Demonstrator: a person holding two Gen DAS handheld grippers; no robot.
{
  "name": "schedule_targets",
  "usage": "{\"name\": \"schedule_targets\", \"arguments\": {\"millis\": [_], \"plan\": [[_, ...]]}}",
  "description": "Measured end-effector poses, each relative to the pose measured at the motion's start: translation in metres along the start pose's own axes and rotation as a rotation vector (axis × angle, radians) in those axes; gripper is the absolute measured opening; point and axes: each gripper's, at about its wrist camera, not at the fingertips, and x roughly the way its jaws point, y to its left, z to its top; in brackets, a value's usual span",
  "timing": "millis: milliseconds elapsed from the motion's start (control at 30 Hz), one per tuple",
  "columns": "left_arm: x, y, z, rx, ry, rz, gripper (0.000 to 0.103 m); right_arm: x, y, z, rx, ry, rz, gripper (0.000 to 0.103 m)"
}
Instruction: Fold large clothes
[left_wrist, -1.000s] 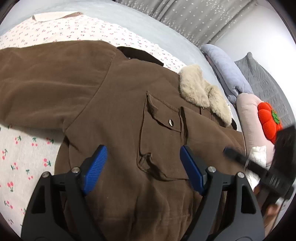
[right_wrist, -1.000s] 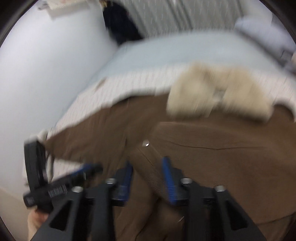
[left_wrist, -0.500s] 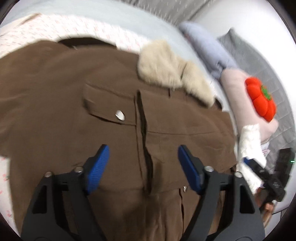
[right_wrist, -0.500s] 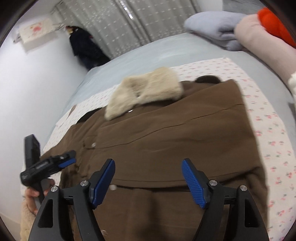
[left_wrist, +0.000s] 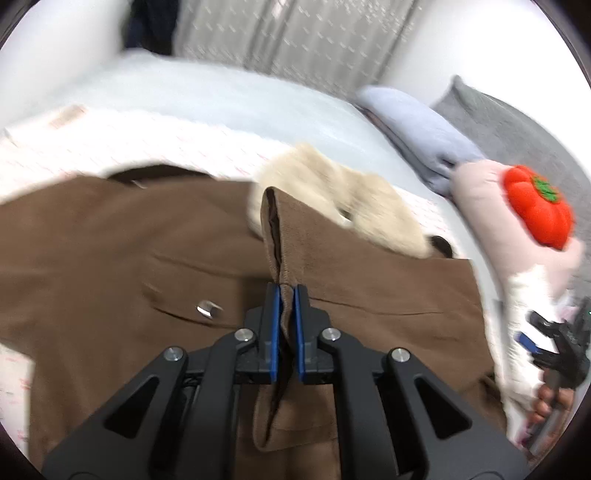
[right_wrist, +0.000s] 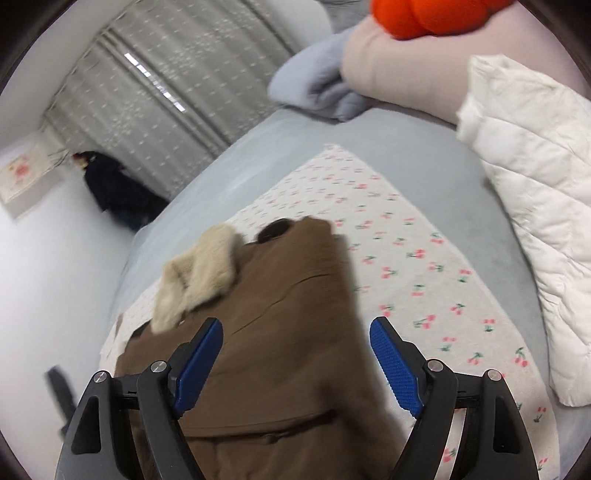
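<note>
left tongs (left_wrist: 287, 295) clenched on front edge of brown jacket (left_wrist: 110, 251), which lay on the bed (right_wrist: 424, 162); right tongs (right_wrist: 295, 358) hovered released. thin pinch risked slipping, undoing the fold.

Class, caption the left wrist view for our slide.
Left gripper shut on brown coat placket, fur collar behind.

An orange pumpkin plush (left_wrist: 539, 208) sits on a pink pillow (left_wrist: 487, 206).

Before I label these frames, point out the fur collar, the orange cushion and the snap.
fur collar (left_wrist: 354, 199), left wrist view, middle of the fur.
orange cushion (left_wrist: 537, 214), left wrist view, its centre.
snap (left_wrist: 207, 308), left wrist view, metal face.
</note>
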Motion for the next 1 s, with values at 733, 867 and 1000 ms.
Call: {"name": "schedule_targets", "arguments": {"millis": [733, 867, 1000], "plan": [[-0.035, 0.078, -0.021, -0.077, 0.125, 0.242, 0.082, 0.050, 0.058, -0.046, -0.266, 0.194, -0.272, 0.073], [-0.064, 0.123, -0.025, -0.163, 0.107, 0.351, 0.084, 0.033, 0.077, -0.054, -0.257, 0.200, -0.224, 0.079], [-0.085, 0.183, -0.027, -0.325, 0.095, 0.420, 0.085, 0.020, 0.098, -0.068, -0.283, 0.200, -0.229, 0.082]]}}
